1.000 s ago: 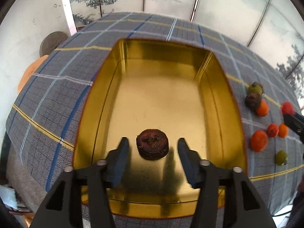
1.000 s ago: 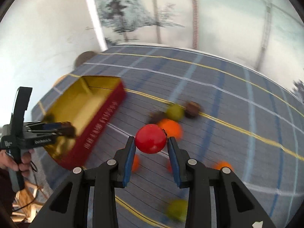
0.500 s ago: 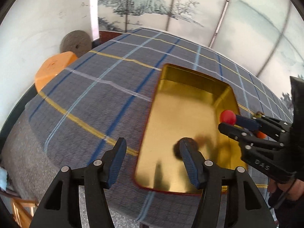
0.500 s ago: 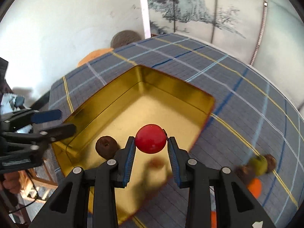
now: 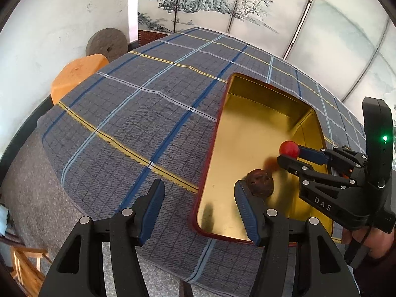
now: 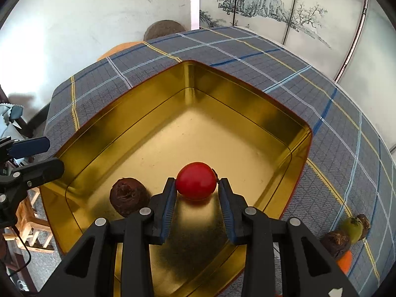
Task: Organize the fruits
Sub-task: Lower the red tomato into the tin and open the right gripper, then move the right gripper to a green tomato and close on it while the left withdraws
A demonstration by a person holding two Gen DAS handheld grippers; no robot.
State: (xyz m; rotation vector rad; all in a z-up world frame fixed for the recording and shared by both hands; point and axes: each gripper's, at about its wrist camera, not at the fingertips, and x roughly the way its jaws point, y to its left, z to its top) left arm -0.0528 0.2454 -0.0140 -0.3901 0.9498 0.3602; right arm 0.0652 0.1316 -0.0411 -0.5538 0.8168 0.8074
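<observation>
Now the right gripper [image 6: 196,190] tilts steeply down over the shallow gold-lined rectangular metal tin [image 6: 247,99], its blue-padded fingers [image 6: 169,198] pinching a smooth round red fruit [image 6: 196,180] from both sides; the fruit hangs above the tin's gold floor, toward the near end, with its shadow on the metal beneath. From the left wrist view the same gripper [image 5: 292,152] reaches in across the tin's right rim [image 5: 319,128], black linkages stamped with white letters, a green light glowing on its upright body, and part of a hand [image 5: 371,242] wrapped round the handle at the frame's lower right; the rest of the person is cut off. The left gripper [image 5: 198,210] also angles downward, just outside the tin's near left corner, its claw spread and holding nothing: one finger over the blue-grey plaid tablecloth [image 5: 148,113], the other over the tin's near end. A dark brown wrinkled round fruit [image 5: 259,182] rests on the tin floor just beyond that finger, partly hidden by its tip. In the right wrist view this brown fruit [image 6: 127,196] sits to the left of the red one, apart from it. Outside the tin, past its right wall, a small cluster of loose fruit [image 6: 346,232], green, brown and orange, lies on the cloth, half covered by the gripper's frame and hard to count. Beyond the tin's far left, an orange stool [image 5: 76,76] and a grey stone disc [image 5: 106,43] stand against the white wall.
</observation>
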